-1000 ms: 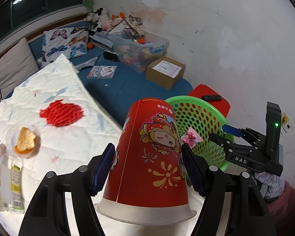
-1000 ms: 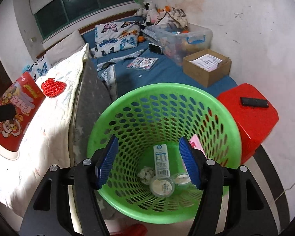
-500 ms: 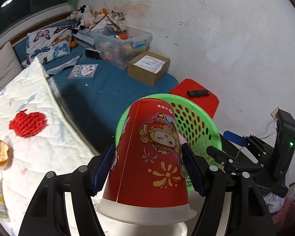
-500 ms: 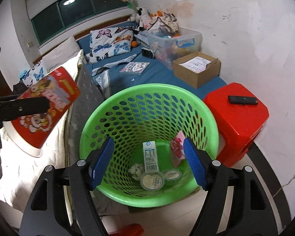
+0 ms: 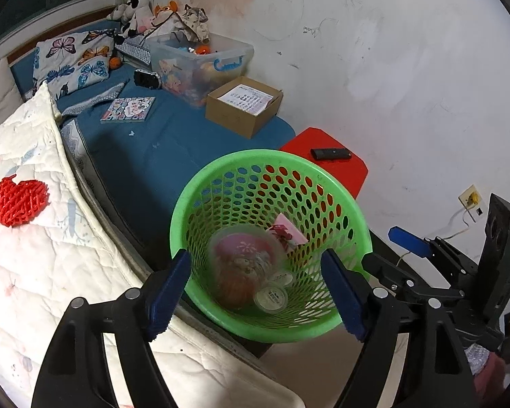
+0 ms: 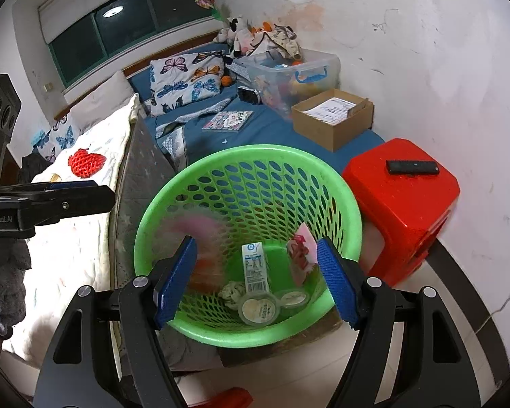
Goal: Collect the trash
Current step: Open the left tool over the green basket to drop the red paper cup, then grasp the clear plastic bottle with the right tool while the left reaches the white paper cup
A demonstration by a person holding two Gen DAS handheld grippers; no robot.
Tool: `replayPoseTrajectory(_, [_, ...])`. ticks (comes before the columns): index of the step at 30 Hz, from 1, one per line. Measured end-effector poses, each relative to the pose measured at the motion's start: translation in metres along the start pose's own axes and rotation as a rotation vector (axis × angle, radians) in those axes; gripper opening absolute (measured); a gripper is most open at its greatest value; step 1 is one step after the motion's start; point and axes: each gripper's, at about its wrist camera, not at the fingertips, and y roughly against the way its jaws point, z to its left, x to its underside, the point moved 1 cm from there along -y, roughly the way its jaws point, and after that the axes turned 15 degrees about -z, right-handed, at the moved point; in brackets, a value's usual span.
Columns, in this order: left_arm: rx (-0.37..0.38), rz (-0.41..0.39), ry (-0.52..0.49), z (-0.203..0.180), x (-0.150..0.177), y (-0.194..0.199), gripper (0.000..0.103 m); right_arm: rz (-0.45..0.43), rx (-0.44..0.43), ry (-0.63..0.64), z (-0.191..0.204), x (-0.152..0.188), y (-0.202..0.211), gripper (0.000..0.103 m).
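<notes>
Left wrist view: left claw (image 5: 255,289) hanging over the green basket (image 5: 187,217), its blue pads spread wide and having just been opening; nothing is sitting between them.
Dropped item: red paper cup (image 5: 243,265) showing as a motion-blurred shape inside the basket, apparently falling toward the trash at the bottom.
Basket contents: a round lidded tub (image 5: 271,297) and a pink wrapper (image 5: 287,236) leaning on the mesh wall.
Surroundings: white quilt (image 5: 51,272) lying on the bed to the left, carrying a red foam fruit net (image 5: 15,200); red stool (image 5: 326,166) standing behind the basket.
Right wrist view: right claw (image 6: 256,282) pointing into the same basket (image 6: 146,234), pads parted and gripping nothing, having just been widening.
Cup here: the cup (image 6: 200,238) appearing as a pink-red smear along the left inner wall.
Other trash: a small carton (image 6: 254,267) lying flat, a crumpled wad (image 6: 231,292) and two tubs beside it.
Neighbour: left claw (image 6: 51,200) entering from the left edge, level with the basket rim.
Handling judgement: the cup is looking light and thin-walled, easily crushed; it is best taken across its tapered side with gentle pressure. The foam net remaining on the quilt is looking soft and springy, so a pinch across its middle should be holding it.
</notes>
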Motion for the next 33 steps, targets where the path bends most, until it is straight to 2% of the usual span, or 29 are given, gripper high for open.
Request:
replayPoseTrajectory(5, [-0.009,-0.029,0.0,0.005,0.003,0.017,0.076,-0.007,-0.012,0.006,0.004,-0.002,0.003,0.073])
replayPoseTrajectory(16, [-0.112,-0.091,0.035,0.044,0.017,0.066,0.076,-0.007,-0.08,0.055,0.045,-0.007,-0.002,0.073])
replayPoseTrajectory(27, [-0.276,-0.137,0.097,0.113,0.038,0.117,0.075,0.007,-0.188,0.128,0.109,-0.015,-0.02,0.073])
replayPoseTrajectory(33, [-0.403,-0.158,0.145,0.165,0.05,0.148,0.074,0.018,-0.247,0.169,0.143,-0.015,-0.031,0.073])
